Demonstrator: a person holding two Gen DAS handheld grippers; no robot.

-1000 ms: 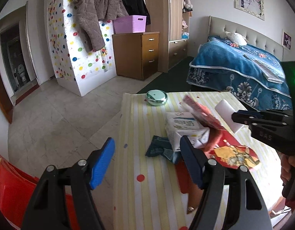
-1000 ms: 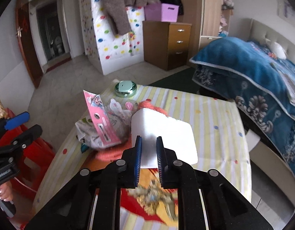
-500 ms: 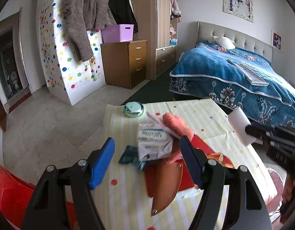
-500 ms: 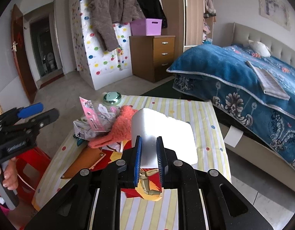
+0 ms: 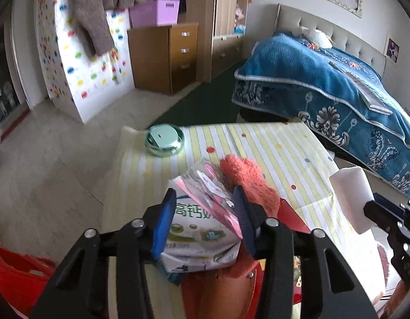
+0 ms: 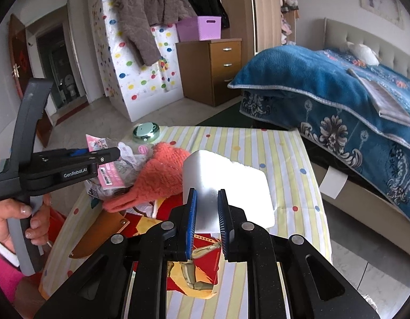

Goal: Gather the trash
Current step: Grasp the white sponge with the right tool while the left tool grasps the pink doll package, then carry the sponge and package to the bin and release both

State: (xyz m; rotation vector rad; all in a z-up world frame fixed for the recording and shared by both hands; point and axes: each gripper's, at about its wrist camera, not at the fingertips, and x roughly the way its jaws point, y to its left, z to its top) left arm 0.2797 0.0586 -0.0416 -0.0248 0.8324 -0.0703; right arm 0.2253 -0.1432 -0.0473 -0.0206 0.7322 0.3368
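A white milk carton [image 5: 199, 239] with green print lies in a trash pile on the striped table [image 5: 258, 143], with a pink plastic wrapper [image 5: 212, 194] on top. My left gripper [image 5: 203, 212] is closed around both, one blue pad on each side. From the right wrist view the left gripper [image 6: 115, 155] reaches into the pile at the pink wrapper [image 6: 109, 172]. My right gripper [image 6: 207, 194] is shut on a white foam block [image 6: 226, 186] held above the table. That foam block [image 5: 351, 194] also shows at the right of the left wrist view.
An orange fuzzy glove [image 6: 162, 178] lies against the pile, with a brown sheath [image 6: 98, 234] and a red printed sheet [image 6: 194, 265] nearer me. A green round tin [image 5: 164, 141] sits at the table's far left corner. A red bin [image 5: 13, 273] stands at lower left, a bed [image 5: 338, 85] to the right.
My left gripper moved forward onto the pile and its jaws narrowed from wide open to the carton's width. The right gripper kept the foam block and drew back over the table.
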